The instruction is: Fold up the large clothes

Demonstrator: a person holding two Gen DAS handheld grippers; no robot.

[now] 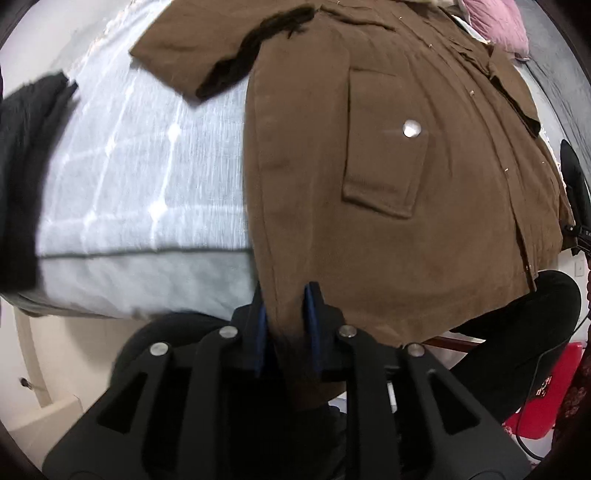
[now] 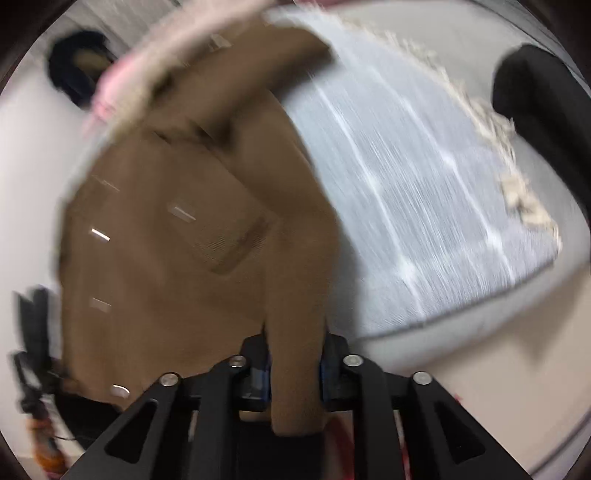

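A large brown coat (image 1: pixel 369 155) with a flap pocket and a silver snap lies spread on a pale blue quilted bed (image 1: pixel 140 177). Its sleeve with black lining lies at the upper left. My left gripper (image 1: pixel 286 306) is shut on the coat's bottom hem at the bed's near edge. In the right wrist view, which is motion-blurred, the coat (image 2: pixel 177 236) hangs in front and my right gripper (image 2: pixel 293 354) is shut on a fold of its brown cloth. The bed (image 2: pixel 424 192) lies to the right there.
A black garment (image 1: pixel 26 147) lies on the bed's left side and also shows in the right wrist view (image 2: pixel 543 96). A pink pillow (image 1: pixel 495 22) is at the far right. A red box (image 1: pixel 546 391) sits on the floor beside the bed.
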